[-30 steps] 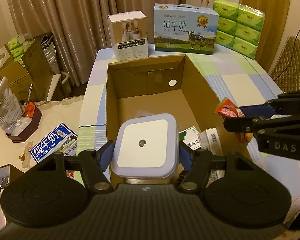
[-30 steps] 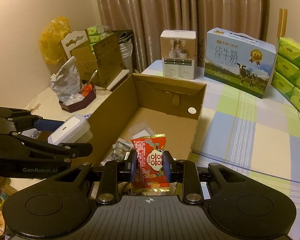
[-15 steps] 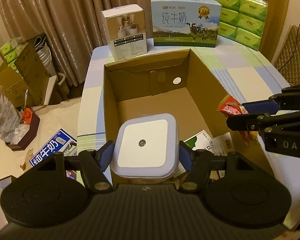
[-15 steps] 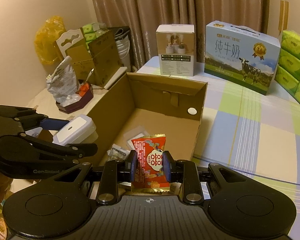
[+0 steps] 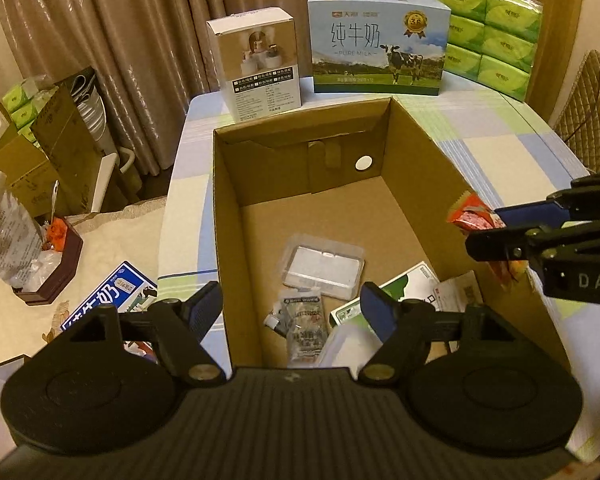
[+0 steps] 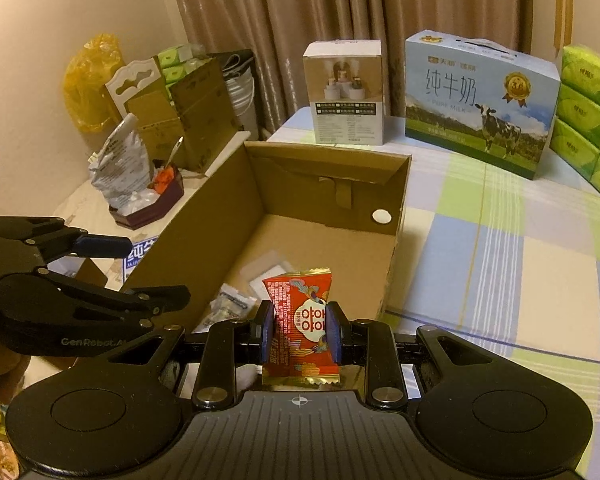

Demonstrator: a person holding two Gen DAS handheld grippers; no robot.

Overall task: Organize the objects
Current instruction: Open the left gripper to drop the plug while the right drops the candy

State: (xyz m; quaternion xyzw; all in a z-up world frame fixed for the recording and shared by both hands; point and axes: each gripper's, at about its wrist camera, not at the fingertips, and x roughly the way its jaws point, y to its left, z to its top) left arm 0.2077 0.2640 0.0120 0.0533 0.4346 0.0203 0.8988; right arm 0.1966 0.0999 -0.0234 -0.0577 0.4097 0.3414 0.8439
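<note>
You see the open cardboard box (image 5: 420,152) on the table. On its floor lie a clear plastic case (image 5: 324,268), a small grey packet (image 5: 304,316) and a green-white carton (image 5: 396,292). The red snack packet (image 6: 300,320) stands upright above the near edge.

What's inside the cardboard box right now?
In the cardboard box: a clear plastic tray, a small printed sachet, a green-and-white carton and a white lidded container. The near corners are hidden.

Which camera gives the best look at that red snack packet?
The right wrist view: the packet faces the lens, label readable, pinched in the right tool. The left wrist view shows only its crumpled edge from the side.
</note>
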